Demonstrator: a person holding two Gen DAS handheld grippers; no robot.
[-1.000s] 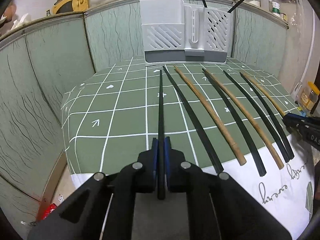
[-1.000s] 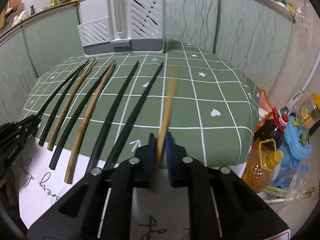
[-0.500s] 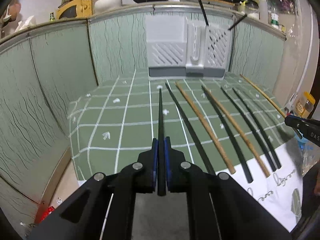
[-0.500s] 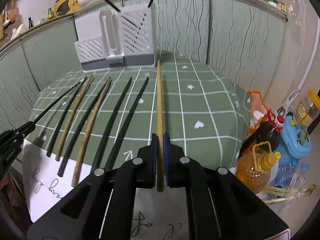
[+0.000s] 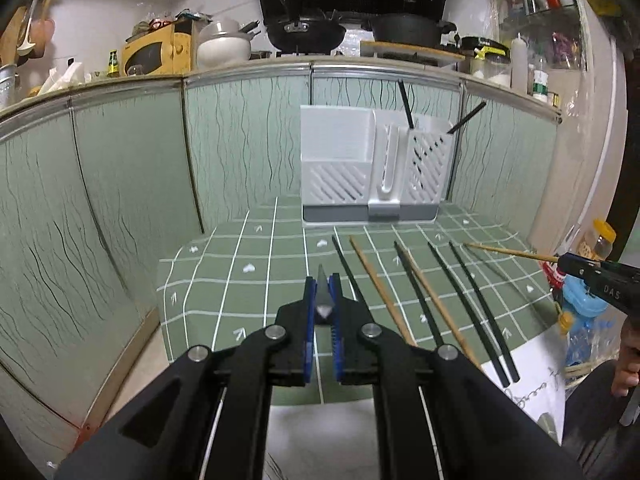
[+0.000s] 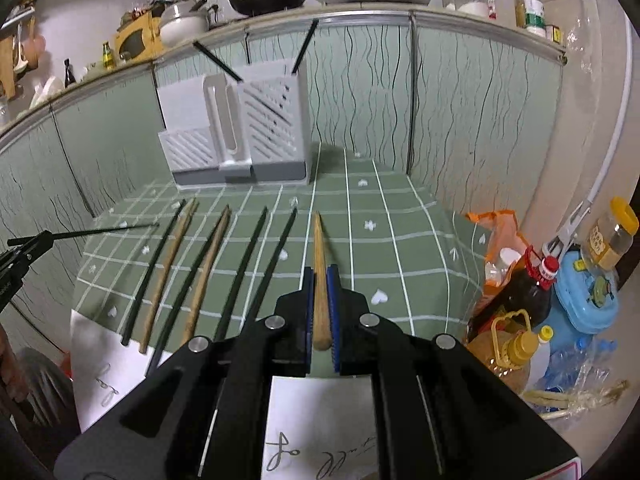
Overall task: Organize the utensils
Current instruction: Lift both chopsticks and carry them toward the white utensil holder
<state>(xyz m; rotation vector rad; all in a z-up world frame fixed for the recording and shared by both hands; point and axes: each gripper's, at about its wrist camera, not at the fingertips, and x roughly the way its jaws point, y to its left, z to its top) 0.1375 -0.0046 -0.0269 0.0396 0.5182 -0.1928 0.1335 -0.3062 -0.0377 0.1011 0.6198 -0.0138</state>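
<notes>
My left gripper (image 5: pixel 322 280) is shut on a black chopstick (image 5: pixel 321 294), held above the table and seen end-on; it also shows in the right wrist view (image 6: pixel 104 231). My right gripper (image 6: pixel 319 272) is shut on a wooden chopstick (image 6: pixel 319 268), lifted off the table; it also shows in the left wrist view (image 5: pixel 510 253). Several black and wooden chopsticks (image 6: pixel 208 264) lie side by side on the green checked tablecloth (image 6: pixel 380 248). A white and grey utensil holder (image 5: pixel 374 172) stands at the table's back with two black chopsticks (image 5: pixel 406 104) in its right compartment.
Green wavy-patterned panels (image 5: pixel 132 184) wall the table on the left and back. Oil bottles (image 6: pixel 516 312), a blue container (image 6: pixel 588 300) and a jar (image 6: pixel 612 232) crowd the floor right of the table. A white printed sheet (image 5: pixel 528 384) covers the table's near edge.
Both grippers have risen and tipped back with their chopsticks. The table and holder now sit lower and farther in both views.
</notes>
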